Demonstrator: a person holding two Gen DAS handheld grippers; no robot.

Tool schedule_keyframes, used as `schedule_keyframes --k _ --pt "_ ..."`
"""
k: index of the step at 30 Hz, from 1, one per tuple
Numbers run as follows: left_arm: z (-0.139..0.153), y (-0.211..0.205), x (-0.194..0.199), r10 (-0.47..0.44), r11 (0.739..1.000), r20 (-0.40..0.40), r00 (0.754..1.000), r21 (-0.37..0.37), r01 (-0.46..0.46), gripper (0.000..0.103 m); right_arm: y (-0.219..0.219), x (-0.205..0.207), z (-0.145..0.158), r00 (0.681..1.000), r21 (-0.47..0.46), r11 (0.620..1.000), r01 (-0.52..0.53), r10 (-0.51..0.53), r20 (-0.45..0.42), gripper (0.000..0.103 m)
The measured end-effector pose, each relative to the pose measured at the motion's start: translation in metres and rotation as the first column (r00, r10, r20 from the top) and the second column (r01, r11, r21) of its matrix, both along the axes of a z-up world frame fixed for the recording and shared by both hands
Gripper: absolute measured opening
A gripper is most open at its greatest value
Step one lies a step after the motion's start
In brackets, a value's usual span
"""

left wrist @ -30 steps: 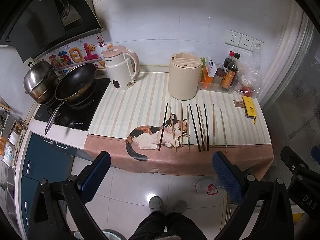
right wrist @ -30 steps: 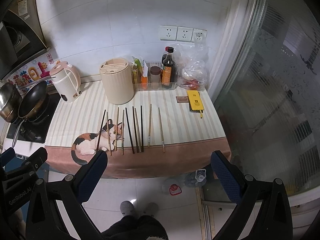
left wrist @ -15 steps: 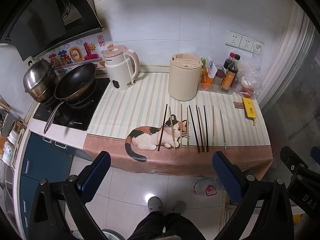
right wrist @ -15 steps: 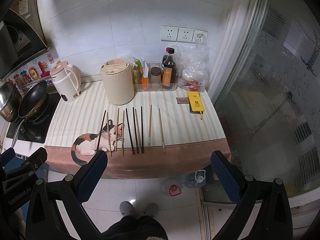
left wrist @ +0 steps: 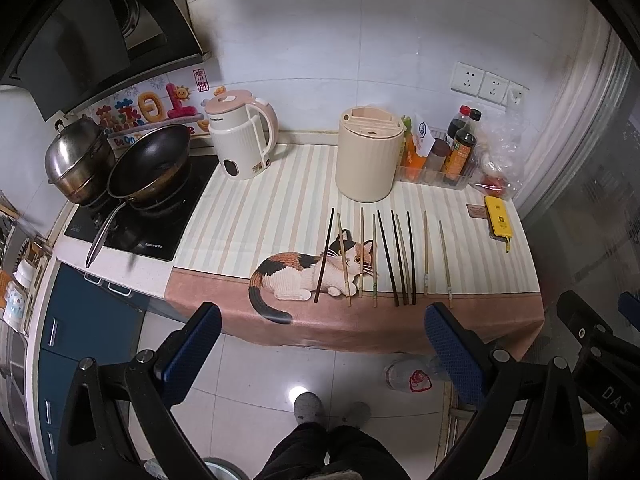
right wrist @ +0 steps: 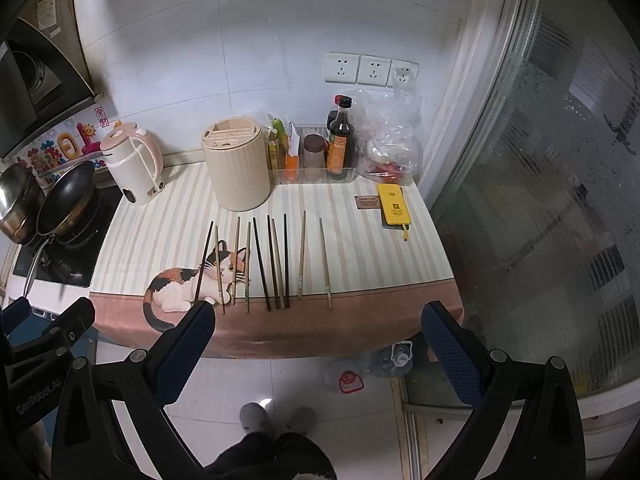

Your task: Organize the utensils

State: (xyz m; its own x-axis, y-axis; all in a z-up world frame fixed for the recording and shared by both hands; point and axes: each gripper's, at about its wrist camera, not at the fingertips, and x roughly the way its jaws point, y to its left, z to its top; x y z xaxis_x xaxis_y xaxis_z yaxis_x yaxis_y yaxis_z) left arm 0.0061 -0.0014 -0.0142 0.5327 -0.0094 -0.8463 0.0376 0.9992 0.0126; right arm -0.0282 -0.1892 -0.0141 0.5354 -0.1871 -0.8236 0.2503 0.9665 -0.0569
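Note:
Several chopsticks (left wrist: 394,258) (right wrist: 276,262), some dark and some pale wood, lie side by side in a row near the front edge of the striped counter cloth (left wrist: 272,216) (right wrist: 168,216). Behind them stands a cream ribbed utensil holder (left wrist: 369,160) (right wrist: 237,164) with slots in its top. My left gripper (left wrist: 322,338) hangs open over the floor, in front of the counter and short of the chopsticks. My right gripper (right wrist: 318,338) is open too, at the same distance, with nothing between its fingers.
A pink-lidded kettle (left wrist: 240,140) (right wrist: 134,168), a wok (left wrist: 150,164) and a steel pot (left wrist: 78,160) occupy the left. Sauce bottles (left wrist: 460,148) (right wrist: 340,144) and a yellow device (left wrist: 498,218) (right wrist: 394,206) sit right. A glass door (right wrist: 540,200) flanks the right; the person's feet (left wrist: 332,410) stand below.
Both views have shifted very slightly; the counter sits a touch nearer. The chopsticks and holder have not moved, and both grippers stay open.

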Motion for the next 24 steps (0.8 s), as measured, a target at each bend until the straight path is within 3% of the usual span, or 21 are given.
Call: schedule_keyframes --k 6,12,16,20,23,24 --pt "-0.004 0.000 0.006 0.024 1.000 0.023 0.999 0.004 -0.024 0.103 -0.002 0.006 -0.002 1.000 0.002 1.000 0.003 -0.003 0.003 0.103" --pt "-0.026 -0.002 0.036 0.076 0.991 0.139 0.987 0.103 -0.090 0.103 -0.015 0.028 -0.021 0.999 -0.001 1.000 0.024 -0.024 0.031 0.103" --pt "-0.055 0.002 0.064 0.096 0.980 0.166 0.981 0.157 -0.122 0.103 -0.027 0.057 -0.052 0.999 -0.017 0.999 0.038 -0.037 0.033 0.103" --pt "-0.096 0.006 0.095 0.112 0.968 0.131 0.985 0.209 -0.138 0.103 -0.034 0.095 -0.099 1.000 -0.010 1.000 0.029 -0.029 -0.010 0.102" --pt "-0.129 0.009 0.120 0.115 0.965 0.068 0.991 0.231 -0.127 0.103 -0.038 0.128 -0.138 0.998 0.022 1.000 0.019 -0.018 -0.061 0.091" --pt "-0.140 0.011 0.128 0.116 0.964 0.044 0.992 0.237 -0.124 0.103 -0.039 0.141 -0.154 0.996 0.042 0.999 0.013 -0.009 -0.086 0.082"
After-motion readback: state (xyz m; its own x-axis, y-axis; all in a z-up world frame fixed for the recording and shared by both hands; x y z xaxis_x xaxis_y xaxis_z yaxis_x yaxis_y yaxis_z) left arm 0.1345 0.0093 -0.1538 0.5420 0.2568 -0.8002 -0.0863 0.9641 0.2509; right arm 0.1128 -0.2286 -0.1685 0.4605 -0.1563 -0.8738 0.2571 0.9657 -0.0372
